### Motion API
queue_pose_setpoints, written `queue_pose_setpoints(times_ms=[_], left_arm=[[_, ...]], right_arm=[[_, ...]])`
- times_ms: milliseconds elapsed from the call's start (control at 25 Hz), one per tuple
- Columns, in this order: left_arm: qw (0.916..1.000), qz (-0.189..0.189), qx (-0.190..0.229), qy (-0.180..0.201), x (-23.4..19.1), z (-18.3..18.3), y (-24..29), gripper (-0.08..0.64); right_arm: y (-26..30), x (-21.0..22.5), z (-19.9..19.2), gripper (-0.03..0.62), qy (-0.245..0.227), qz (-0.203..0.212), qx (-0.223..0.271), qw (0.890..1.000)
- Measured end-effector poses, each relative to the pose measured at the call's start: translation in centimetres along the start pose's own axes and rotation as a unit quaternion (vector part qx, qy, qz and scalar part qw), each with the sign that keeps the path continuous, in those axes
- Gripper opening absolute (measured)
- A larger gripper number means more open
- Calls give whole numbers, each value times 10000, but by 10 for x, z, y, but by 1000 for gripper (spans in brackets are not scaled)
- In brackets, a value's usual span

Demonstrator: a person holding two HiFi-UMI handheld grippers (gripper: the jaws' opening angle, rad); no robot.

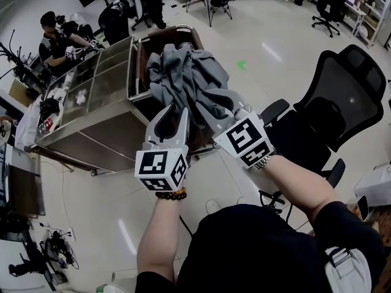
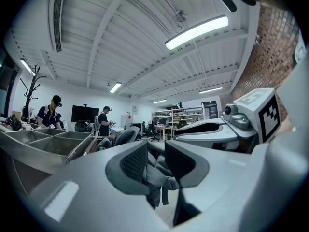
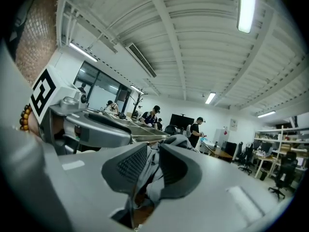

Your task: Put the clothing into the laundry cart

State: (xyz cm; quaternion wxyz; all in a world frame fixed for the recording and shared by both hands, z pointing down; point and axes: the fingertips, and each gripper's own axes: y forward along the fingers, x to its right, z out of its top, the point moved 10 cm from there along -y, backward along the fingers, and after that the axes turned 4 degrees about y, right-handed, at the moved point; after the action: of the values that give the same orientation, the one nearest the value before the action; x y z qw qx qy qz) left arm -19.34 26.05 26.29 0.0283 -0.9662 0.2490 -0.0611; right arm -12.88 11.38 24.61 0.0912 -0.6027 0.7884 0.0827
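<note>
Our left gripper (image 1: 174, 112) has its jaws drawn in on a fold of the grey clothing (image 1: 183, 72). In the left gripper view the cloth fills the gap between the ribbed pads and hangs below them. Right beside it, our right gripper (image 1: 215, 110) has its jaws nearly together, pinching a thinner fold of the same garment; the right gripper view shows the cloth squeezed between the pads, with a tail hanging down.

Both grippers hold the near edge of the bundle, side by side and close together. The clothing bunches up ahead of us, heaped over the mouth of the brown laundry cart (image 1: 183, 30). We cannot tell how much of it rests inside.

Touching the cart's left side stands a steel trolley (image 1: 91, 133) with open compartments on top. A person (image 1: 55, 41) in a dark cap works at its far end. To our right, well apart from the cart, sits a black office chair (image 1: 342, 96) on the pale floor (image 1: 275, 47).
</note>
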Motion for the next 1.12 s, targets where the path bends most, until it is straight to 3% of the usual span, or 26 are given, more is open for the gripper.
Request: queue_pose_setpoints(times_ms=[400,1120], left_arm=[[9990,306,-123,296,37,-7,-4,6],[9982,425,-106,398,53,-15,-19,3]], right_arm=[[-32,5,-18,31,36,218,209,9995],[-41,-11,-21,0,32,389,259,9989]])
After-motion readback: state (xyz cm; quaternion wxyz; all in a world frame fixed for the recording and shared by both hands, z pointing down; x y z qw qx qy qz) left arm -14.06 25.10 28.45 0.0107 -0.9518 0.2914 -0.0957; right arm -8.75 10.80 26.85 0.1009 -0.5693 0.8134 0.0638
